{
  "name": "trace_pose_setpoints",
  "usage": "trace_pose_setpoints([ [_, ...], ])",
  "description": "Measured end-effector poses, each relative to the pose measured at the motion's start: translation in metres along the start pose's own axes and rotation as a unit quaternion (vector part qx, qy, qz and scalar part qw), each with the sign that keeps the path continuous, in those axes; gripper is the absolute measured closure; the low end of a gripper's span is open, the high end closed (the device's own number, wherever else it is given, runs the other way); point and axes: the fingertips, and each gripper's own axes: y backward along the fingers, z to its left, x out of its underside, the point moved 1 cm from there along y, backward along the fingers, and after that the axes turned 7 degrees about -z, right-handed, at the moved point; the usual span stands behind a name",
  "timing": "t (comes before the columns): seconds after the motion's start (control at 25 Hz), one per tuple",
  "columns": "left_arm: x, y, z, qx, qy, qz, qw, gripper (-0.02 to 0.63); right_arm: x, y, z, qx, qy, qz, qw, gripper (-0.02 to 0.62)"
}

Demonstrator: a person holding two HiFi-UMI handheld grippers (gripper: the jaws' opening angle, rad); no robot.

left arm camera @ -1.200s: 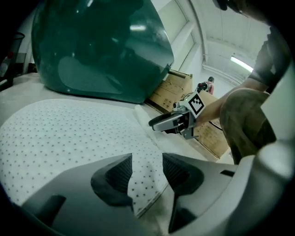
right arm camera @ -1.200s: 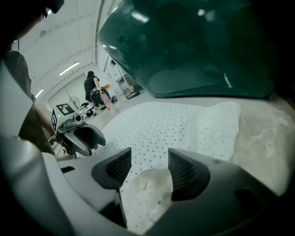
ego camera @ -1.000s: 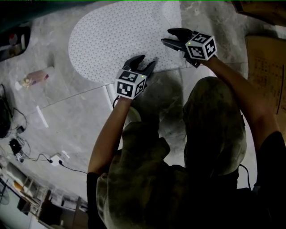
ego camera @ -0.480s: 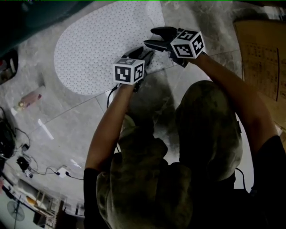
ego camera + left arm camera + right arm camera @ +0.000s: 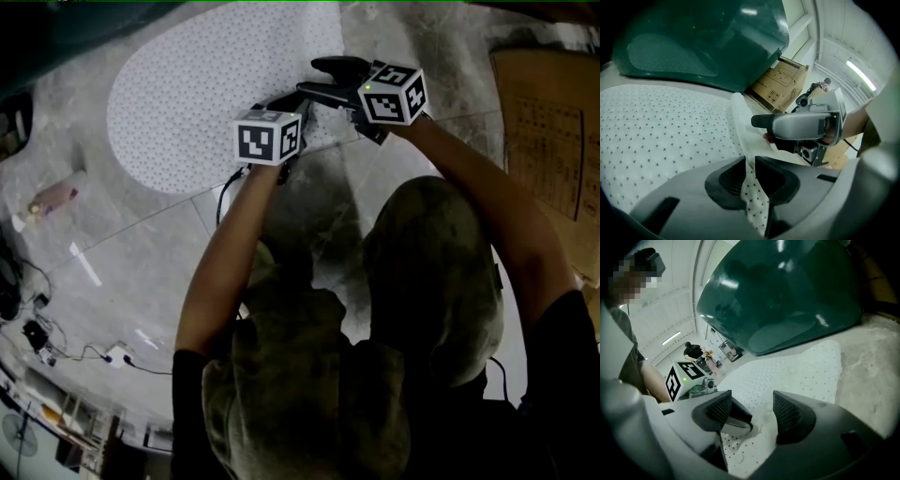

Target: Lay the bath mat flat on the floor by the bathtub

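Note:
The white dotted bath mat (image 5: 197, 94) lies on the grey stone floor beside the dark green bathtub (image 5: 703, 42). My left gripper (image 5: 289, 103) is at the mat's near right edge. Its jaws have just been closing, and a raised fold of the mat (image 5: 749, 176) is pinched between the pads. My right gripper (image 5: 321, 79) hovers just right of it over the same edge. Its jaws have just been opening and stand wide. The mat (image 5: 797, 371) lies below and between them, with a curled bit of edge by the left pad, not pressed.
Flattened cardboard (image 5: 553, 141) lies on the floor at the right, and a cardboard box (image 5: 780, 84) stands beside the tub. A small bottle (image 5: 52, 197), a white strip (image 5: 84, 264) and cables (image 5: 56, 347) are on the floor at the left.
My left gripper moved forward to the mat's edge, next to the right gripper, and closed on a fold of it. The right gripper stayed in place, its jaws a little wider.

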Motion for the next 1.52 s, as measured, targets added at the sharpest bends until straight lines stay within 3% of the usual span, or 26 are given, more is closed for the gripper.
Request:
trace_pose_setpoints([
  [0.2,-0.011,0.004,-0.004,0.019,0.041,-0.033,0.9984,0.575,-0.003,0.010,-0.004,0.002,-0.002,0.001,1.000,0.322],
  [0.28,-0.016,0.007,-0.006,0.007,0.019,-0.048,0.9987,0.577,-0.008,0.020,-0.012,0.026,-0.020,-0.006,0.999,0.322],
  [0.4,-0.023,0.008,-0.018,0.008,-0.012,-0.063,0.9979,0.577,-0.016,0.035,-0.026,0.077,-0.095,-0.021,0.992,0.322],
  [0.56,-0.020,0.000,-0.051,0.042,0.008,-0.069,0.9967,0.577,-0.017,0.047,-0.028,0.112,-0.176,-0.036,0.977,0.322],
  [0.76,-0.021,-0.014,-0.083,0.068,-0.014,-0.062,0.9956,0.577,-0.013,0.064,-0.044,0.150,-0.169,-0.032,0.974,0.350],
  [0.88,-0.020,-0.017,-0.088,0.067,-0.028,-0.063,0.9953,0.577,-0.008,0.072,-0.051,0.163,-0.177,-0.038,0.970,0.465],
  [1.04,-0.018,-0.022,-0.091,0.084,-0.030,-0.058,0.9943,0.575,-0.005,0.079,-0.055,0.160,-0.171,-0.030,0.972,0.544],
  [1.28,-0.016,-0.007,-0.089,0.088,-0.056,-0.043,0.9936,0.574,-0.014,0.100,-0.069,0.188,-0.165,-0.009,0.968,0.565],
  [1.52,-0.013,0.031,-0.053,0.045,-0.031,-0.062,0.9966,0.574,-0.001,0.137,-0.106,0.217,-0.137,0.018,0.966,0.566],
])
